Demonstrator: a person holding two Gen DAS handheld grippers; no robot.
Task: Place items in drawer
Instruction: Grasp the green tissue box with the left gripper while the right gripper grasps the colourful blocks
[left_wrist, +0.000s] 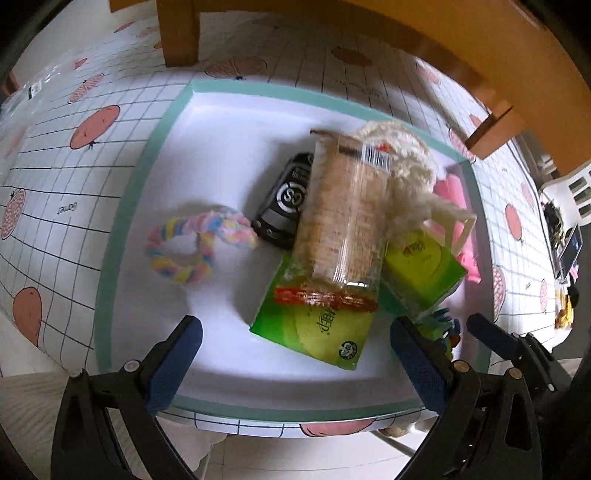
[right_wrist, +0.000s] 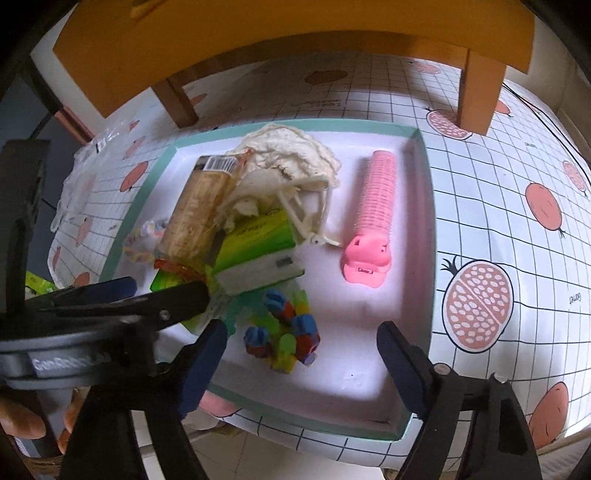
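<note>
A white drawer with a teal rim (left_wrist: 122, 206) (right_wrist: 428, 221) lies on the patterned table. It holds a clear cracker pack (left_wrist: 343, 214) (right_wrist: 199, 214) lying across green boxes (left_wrist: 317, 328) (right_wrist: 258, 236), a cream knitted piece (left_wrist: 402, 162) (right_wrist: 288, 151), a black key fob (left_wrist: 284, 199), a pastel rope ring (left_wrist: 195, 243) and a pink ribbed toy (right_wrist: 373, 206). My left gripper (left_wrist: 301, 354) stands open over the drawer's near edge, empty. The right gripper (right_wrist: 304, 354) is open around a colourful plastic toy (right_wrist: 284, 336), with its pads apart from it.
An orange wooden stand with legs (left_wrist: 177, 33) (right_wrist: 476, 88) rises over the far side of the drawer. The tablecloth (right_wrist: 480, 302) carries fruit prints. A crumpled clear bag (right_wrist: 74, 192) lies left of the drawer. A person's hand (right_wrist: 22, 421) shows at the lower left.
</note>
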